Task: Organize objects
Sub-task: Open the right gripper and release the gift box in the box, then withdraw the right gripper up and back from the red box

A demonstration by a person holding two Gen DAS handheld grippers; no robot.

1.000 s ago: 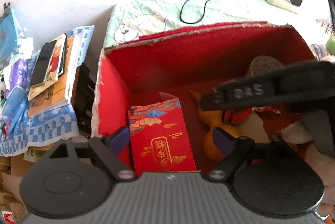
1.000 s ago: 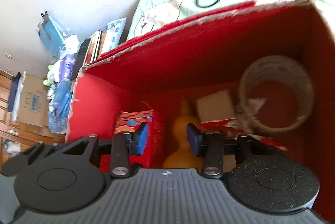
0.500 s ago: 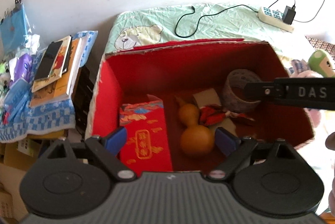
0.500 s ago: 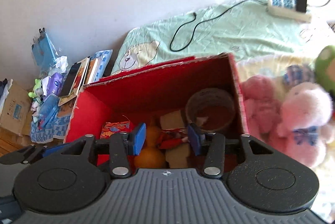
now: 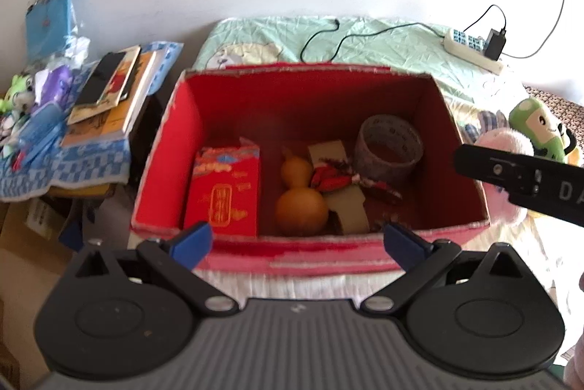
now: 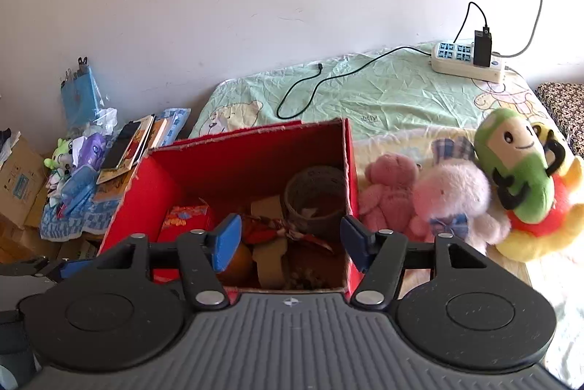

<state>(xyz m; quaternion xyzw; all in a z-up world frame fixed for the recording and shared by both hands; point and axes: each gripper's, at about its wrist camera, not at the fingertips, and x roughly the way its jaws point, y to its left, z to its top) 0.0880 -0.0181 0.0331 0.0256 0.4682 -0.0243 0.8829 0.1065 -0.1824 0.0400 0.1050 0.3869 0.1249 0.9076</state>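
left gripper [image 5: 297, 242] | black frame | blue fingers [image 5: 191, 242] | silver screws

red box [image 5: 463, 149] open-topped — bare floor between gourd [image 5: 301, 207] and packet [image 5: 222, 193].

Three plush toys [image 6: 452, 204], one red box [image 6: 153, 185]

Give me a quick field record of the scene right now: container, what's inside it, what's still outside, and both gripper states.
container: red box, open top, on the bed
inside, left: red packet
inside, middle: gourd, tan blocks, red wrapper
inside, right: tape roll
outside, right of box: pink bear, pale plush, green plush
behind box: power strip with black cable
left gripper: open, empty, at the box's near wall
right gripper: open, empty, over the box's near right part
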